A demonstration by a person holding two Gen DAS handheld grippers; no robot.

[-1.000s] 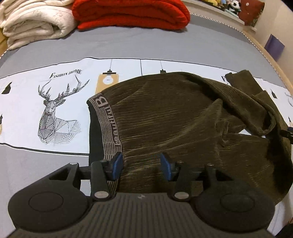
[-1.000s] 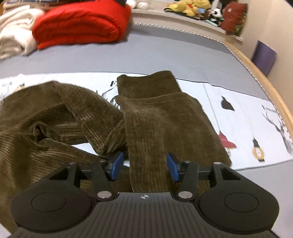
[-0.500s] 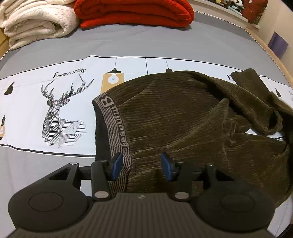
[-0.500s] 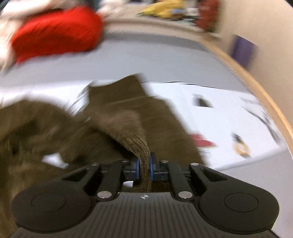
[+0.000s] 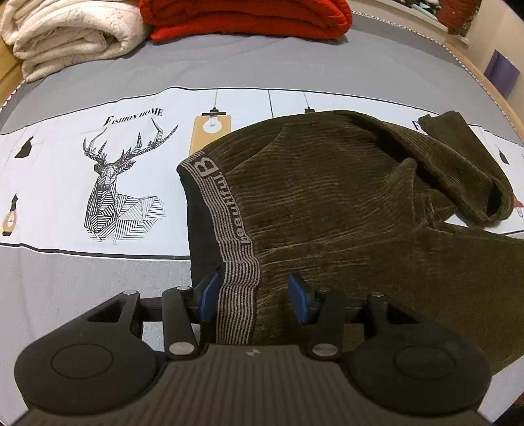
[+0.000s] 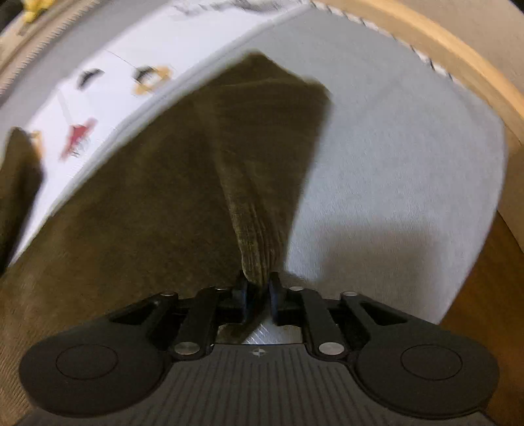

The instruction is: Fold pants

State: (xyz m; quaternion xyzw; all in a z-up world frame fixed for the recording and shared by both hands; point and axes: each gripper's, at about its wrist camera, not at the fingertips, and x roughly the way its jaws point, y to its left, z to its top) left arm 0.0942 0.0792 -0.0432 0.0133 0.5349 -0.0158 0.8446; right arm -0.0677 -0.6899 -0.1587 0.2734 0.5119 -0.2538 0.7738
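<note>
Pants (image 5: 344, 209) of olive-brown corduroy are seen spread across the bed (image 5: 98, 285) in the left wrist view, lying partly on the printed white band with the deer (image 5: 121, 190) and partly on the grey cover. The striped waistband (image 5: 229, 226) is turned toward the camera, its lettering readable. The left tool (image 5: 253, 296) is held just over the near end of that waistband, its blue pads (image 5: 209, 295) parted and opening a little more; the band runs between them, but no pinch is made on it. One leg is folded back into a loose loop at the right, and the seat is rumpled. A cream blanket (image 5: 65, 32) and a red blanket (image 5: 249, 16) are stacked at the far side, well apart from the work.

Over to the right wrist view, blurred by motion. A leg (image 6: 255, 157) is drawn up into a ridge that leads straight into the right tool (image 6: 258, 293). The jaws are opening, yet a bunch of the ribbed cloth is seen between the pads, apparently pressed at the tips. Beyond, the bed's wooden rim (image 6: 458, 52) is seen.

The cloth is judged soft, limp and fairly thick: it will drape and drag rather than hold a line, and the ribs should give good friction. A hold is best taken at the waistband corner and the leg's hem, where layers are doubled and firm.
</note>
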